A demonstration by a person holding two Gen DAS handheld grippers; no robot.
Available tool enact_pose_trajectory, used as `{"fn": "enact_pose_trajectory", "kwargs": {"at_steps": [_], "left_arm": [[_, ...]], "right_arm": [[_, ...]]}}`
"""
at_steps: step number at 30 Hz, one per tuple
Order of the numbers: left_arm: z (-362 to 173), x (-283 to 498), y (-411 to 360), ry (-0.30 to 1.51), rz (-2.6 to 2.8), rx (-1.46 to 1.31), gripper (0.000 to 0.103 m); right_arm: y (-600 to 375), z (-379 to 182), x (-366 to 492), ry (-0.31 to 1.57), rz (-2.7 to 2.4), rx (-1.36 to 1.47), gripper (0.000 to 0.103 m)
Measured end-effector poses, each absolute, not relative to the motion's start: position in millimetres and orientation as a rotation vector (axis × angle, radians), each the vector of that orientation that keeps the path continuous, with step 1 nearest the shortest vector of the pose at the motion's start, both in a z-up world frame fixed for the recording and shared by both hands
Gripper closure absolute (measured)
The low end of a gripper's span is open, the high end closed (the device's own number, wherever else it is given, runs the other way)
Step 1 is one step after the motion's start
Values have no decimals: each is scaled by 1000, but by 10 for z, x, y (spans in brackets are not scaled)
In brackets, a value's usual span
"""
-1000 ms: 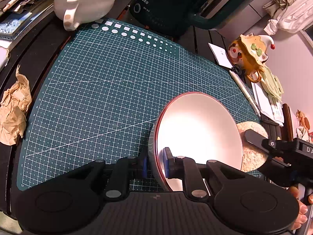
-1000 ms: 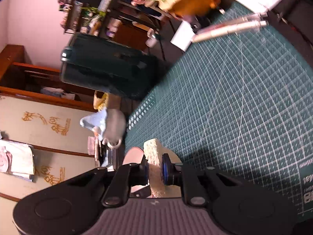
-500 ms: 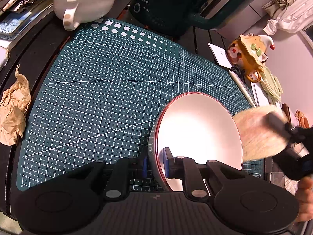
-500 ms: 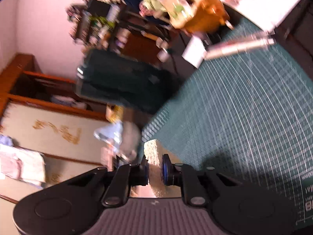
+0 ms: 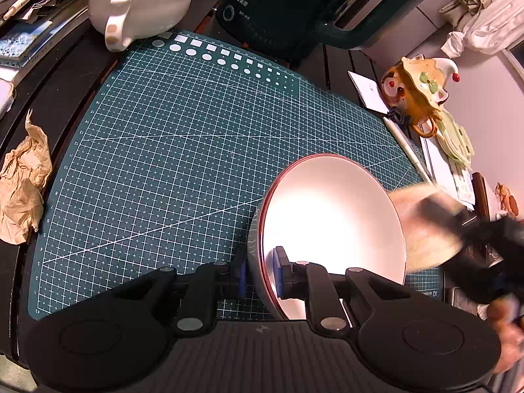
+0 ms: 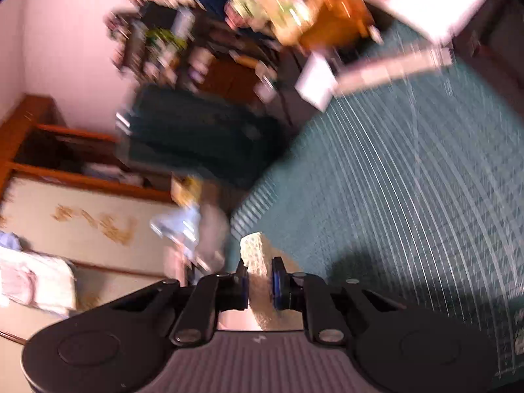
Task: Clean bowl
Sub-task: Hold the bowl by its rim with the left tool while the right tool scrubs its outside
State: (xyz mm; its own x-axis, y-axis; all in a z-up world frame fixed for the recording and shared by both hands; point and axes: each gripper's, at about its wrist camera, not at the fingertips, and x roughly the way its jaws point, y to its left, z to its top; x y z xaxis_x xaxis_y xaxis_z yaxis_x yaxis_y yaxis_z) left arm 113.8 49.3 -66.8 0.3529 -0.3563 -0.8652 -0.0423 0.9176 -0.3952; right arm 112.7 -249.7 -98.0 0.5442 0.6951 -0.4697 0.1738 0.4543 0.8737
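Sponge (image 6: 257,262) sits clamped in the right gripper (image 6: 259,283); left gripper (image 5: 261,276) pinches the bowl (image 5: 330,216) rim.

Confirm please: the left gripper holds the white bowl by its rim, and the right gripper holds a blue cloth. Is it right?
Not quite. The right gripper holds a pale yellowish sponge, not a blue cloth; the right wrist view shows it. The left gripper does hold the white bowl by its rim.
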Motion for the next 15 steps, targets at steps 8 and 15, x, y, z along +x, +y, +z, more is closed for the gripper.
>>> {"fn": "enact_pose_trajectory", "kwargs": {"at_steps": [8,15], "left_arm": [[-667,1153,488,1203,-211,-376,88],[-670,1153,489,1202,-211,-375,88]], "right_arm": [[-2559,-892,1111,922,410,1082,90],[-2662,-806,1109,883,417,1113,90]]}}
